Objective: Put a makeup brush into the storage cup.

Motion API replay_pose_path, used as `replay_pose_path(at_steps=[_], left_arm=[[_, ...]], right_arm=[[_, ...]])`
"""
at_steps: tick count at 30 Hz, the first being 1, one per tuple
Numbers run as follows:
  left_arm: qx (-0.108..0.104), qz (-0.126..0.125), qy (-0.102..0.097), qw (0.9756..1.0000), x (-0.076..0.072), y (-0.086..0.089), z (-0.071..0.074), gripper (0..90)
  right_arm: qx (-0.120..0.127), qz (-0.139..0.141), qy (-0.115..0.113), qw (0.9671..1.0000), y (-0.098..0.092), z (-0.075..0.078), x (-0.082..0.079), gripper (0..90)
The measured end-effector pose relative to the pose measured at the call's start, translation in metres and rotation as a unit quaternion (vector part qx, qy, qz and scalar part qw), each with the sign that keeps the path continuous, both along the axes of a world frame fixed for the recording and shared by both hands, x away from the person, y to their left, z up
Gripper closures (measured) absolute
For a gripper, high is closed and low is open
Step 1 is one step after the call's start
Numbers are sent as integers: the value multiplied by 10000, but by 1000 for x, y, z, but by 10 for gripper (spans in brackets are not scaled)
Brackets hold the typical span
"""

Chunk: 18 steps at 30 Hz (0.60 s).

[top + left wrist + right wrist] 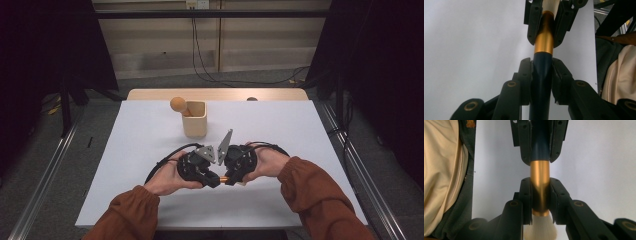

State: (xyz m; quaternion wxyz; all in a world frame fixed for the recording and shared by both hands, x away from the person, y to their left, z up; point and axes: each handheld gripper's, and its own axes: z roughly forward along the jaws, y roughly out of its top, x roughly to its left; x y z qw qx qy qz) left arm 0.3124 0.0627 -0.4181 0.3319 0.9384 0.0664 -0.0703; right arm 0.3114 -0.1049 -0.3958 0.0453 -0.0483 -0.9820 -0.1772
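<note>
Makeup brush, dark-blue handle, gold metal ferrule, white bristles [539, 187]: I hold it level between both grippers. Left gripper [541, 75] clamps the handle; right gripper [540, 195] clamps the ferrule. Handover half done, I judge; beige wooden cup [194, 119], beyond my fingertips, awaits.

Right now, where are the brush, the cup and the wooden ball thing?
brush [539, 182], right gripper view, on its gold collar.
cup [194, 122], high view, on its front wall.
wooden ball thing [178, 104], high view, on the round head.
</note>
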Motion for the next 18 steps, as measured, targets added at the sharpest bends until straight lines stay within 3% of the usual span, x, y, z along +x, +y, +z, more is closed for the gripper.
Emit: replay_pose_path(at_steps=[2,7,8,10,14,18], left_arm=[[-15,33,-134,9999,-2,-1,0,728],[51,-61,-133,9999,-4,-2,1,744],[5,-48,-120,9999,-5,-1,1,745],[-23,-32,-240,9997,-5,0,1,747],[-63,27,-190,9998,-3,2,2,748],[-64,116,-154,9998,-2,3,0,748]], right_arm=[[-2,8,-40,10000,-1,0,0,748],[-11,83,-89,9999,-2,0,0,741],[9,-5,-95,10000,-2,0,-1,741],[51,113,-104,9999,-3,0,0,737],[184,37,-125,9997,-5,2,1,716],[227,43,-103,9997,-5,2,1,624]])
